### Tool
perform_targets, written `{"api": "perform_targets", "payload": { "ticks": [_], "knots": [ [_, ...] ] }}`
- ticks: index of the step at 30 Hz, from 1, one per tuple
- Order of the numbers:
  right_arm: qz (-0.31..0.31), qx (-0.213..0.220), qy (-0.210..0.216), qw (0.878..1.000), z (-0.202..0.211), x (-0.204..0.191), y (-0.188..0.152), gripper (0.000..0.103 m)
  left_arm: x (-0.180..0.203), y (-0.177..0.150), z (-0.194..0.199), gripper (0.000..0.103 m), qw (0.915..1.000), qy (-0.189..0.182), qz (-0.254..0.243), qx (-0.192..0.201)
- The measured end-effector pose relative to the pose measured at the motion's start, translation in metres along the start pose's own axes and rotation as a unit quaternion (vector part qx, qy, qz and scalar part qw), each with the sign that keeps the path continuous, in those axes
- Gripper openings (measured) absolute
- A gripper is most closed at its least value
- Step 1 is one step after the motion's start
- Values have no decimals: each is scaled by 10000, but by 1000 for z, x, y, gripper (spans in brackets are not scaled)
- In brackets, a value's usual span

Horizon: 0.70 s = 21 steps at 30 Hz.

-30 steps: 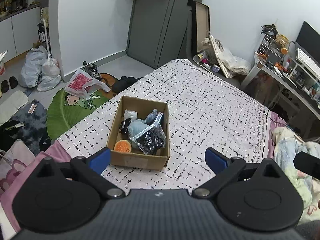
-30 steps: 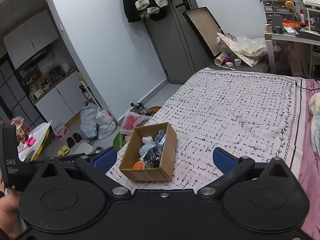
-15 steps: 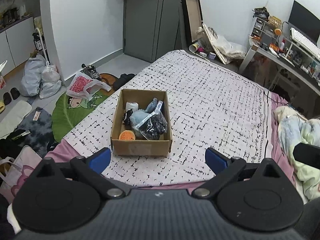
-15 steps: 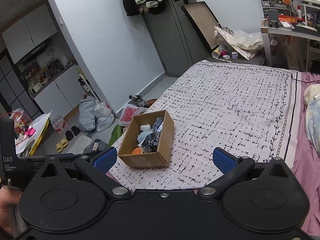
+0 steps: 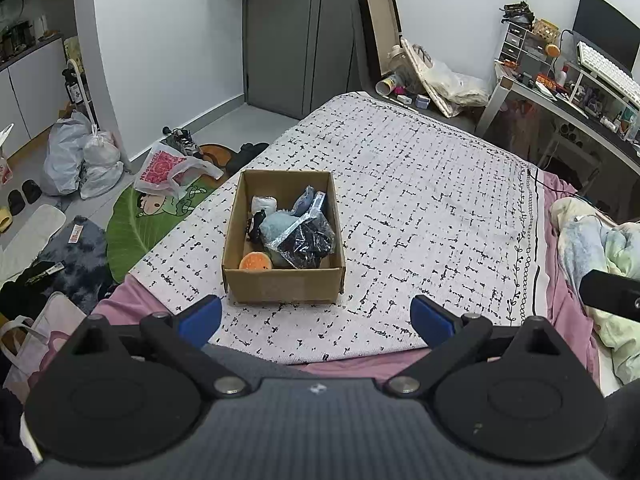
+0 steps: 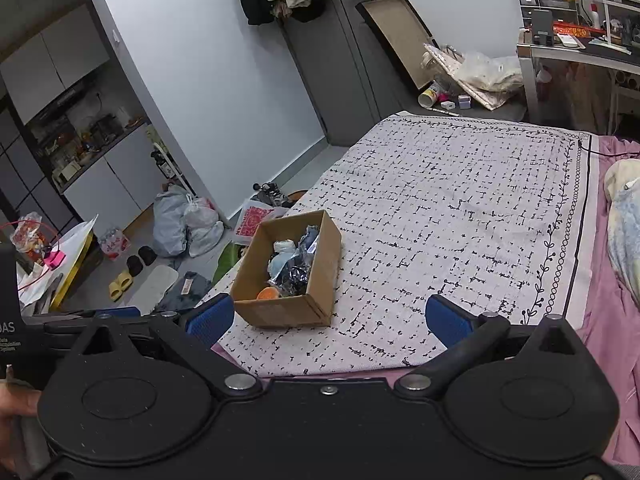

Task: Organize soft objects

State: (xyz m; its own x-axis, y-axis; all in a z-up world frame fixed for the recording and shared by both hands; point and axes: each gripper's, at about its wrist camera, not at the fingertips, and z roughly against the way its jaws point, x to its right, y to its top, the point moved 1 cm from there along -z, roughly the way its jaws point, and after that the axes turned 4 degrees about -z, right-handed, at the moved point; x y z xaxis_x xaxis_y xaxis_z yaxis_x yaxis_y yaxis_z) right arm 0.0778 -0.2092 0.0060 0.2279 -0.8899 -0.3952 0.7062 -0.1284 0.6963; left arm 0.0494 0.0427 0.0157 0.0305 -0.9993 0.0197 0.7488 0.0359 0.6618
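A brown cardboard box (image 5: 280, 284) stands near the front left corner of the patterned bedspread (image 5: 420, 208). It holds several soft things: an orange plush (image 5: 255, 261), a light blue plush (image 5: 278, 226), a clear bag of dark cloth (image 5: 308, 240) and a white roll (image 5: 263, 203). The box also shows in the right wrist view (image 6: 292, 308). My left gripper (image 5: 316, 314) is open and empty, back from the box's near side. My right gripper (image 6: 328, 318) is open and empty, to the box's right and behind it.
Rumpled bedding (image 5: 592, 240) lies at the bed's right edge. Bags (image 5: 80, 156), shoes and a green mat (image 5: 132, 224) cover the floor to the left. A desk (image 5: 568, 96) with a keyboard stands at the back right. A grey door (image 5: 296, 32) is behind the bed.
Both grippers have pulled back and up from the box, so it looks smaller and farther. Both stay open and empty. The box has not moved.
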Motion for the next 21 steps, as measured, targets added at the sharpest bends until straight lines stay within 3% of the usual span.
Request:
{"api": "perform_targets", "payload": {
  "ticks": [21],
  "knots": [
    [-101,-37,-77,9999,-1,8,0,103,4,-1,-1,100,10000,3,-30,-24]
  ]
}}
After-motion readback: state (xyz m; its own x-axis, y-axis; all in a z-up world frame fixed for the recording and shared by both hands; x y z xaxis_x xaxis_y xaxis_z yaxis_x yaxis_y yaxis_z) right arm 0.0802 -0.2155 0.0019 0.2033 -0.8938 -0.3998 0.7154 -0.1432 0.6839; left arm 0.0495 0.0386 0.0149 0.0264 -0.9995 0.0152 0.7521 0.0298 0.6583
